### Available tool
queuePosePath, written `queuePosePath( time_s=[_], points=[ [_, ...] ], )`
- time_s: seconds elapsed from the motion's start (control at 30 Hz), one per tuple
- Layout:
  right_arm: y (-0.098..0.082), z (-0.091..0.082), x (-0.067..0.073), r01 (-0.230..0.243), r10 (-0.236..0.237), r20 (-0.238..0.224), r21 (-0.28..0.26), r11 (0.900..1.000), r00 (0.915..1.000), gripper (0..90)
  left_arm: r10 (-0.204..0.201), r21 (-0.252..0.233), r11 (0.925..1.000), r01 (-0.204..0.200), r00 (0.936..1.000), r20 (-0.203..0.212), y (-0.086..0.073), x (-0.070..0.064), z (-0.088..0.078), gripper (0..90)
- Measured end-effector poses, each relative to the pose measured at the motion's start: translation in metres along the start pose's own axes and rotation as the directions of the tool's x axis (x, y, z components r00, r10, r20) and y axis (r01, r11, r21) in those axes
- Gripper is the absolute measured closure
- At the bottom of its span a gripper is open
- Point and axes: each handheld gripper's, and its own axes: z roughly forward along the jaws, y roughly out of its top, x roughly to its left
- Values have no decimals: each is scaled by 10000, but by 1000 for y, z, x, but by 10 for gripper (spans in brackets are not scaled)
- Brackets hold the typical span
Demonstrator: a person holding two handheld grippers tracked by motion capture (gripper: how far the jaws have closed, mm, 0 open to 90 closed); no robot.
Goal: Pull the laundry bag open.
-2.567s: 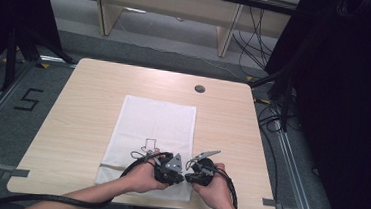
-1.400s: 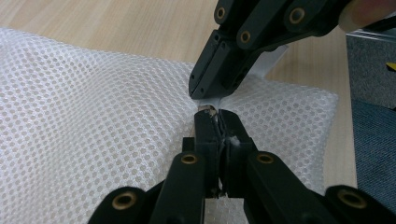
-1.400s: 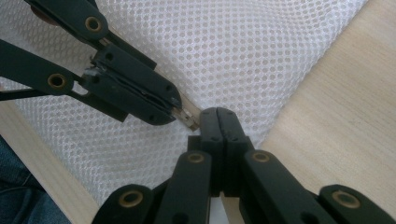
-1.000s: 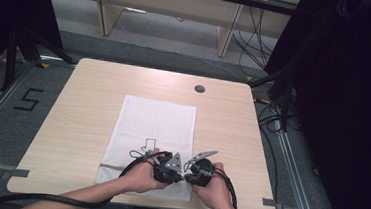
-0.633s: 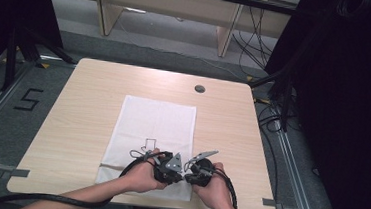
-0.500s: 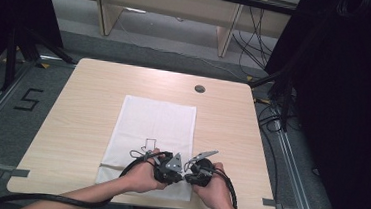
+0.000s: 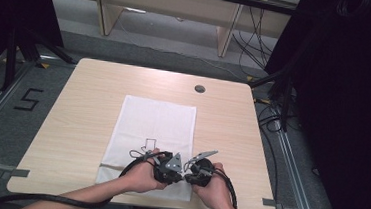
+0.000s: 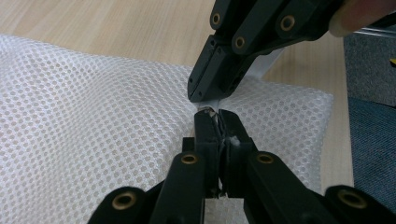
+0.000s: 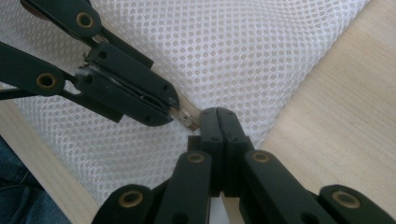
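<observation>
Your two grippers sit tip to tip over the near edge of the mesh bag [image 7: 154,129], a white rectangle lying flat on the table [image 7: 83,106] with its long sides running near to far, a little right of the table's middle. Your left gripper [image 7: 172,164] has its jaws pressed together, and in the left gripper view a small pale tab [image 8: 208,108] shows at their tips; it looks pinched there, though the tab is too small to name. Your right gripper [image 7: 192,167] also has its jaws pressed together. In the left gripper view it [image 8: 205,95] comes down from the top right and meets the same tab, just touching the left tips. In the right gripper view your own jaws [image 9: 218,115] rise from the bottom, and the left gripper [image 9: 175,109] comes in from the upper left with the tab [image 9: 188,118] between the two sets of tips. Whether the right jaws grip the tab or only butt against it, I cannot tell. Both hands rest at the near edge of the table, close together, with a black cable [image 7: 40,199] trailing off to the near left. A small dark round hole [image 7: 199,89] lies in the table beyond the bag's far right corner.
</observation>
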Motion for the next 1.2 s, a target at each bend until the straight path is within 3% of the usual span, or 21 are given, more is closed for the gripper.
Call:
queuePosePath(
  time_s=[0.3,0.43,0.8,1.2],
  points=[
    [0,-1,2,-296,294,81,225,9993,9995,900,-202,-82,9998,202,9997,103,0,0,-1,873],
    [0,0,1,-20,20,23,57,10000,10000,900,-198,-70,9998,198,9998,54,-1,0,-2,872],
    [0,-1,2,-155,154,28,134,9998,9999,900,-122,-107,9999,122,9999,26,0,-1,-1,872],
    [0,1,1,30,-31,141,65,10000,9999,900,-202,-153,9997,202,9998,10,-1,-2,-1,873]
  ],
)
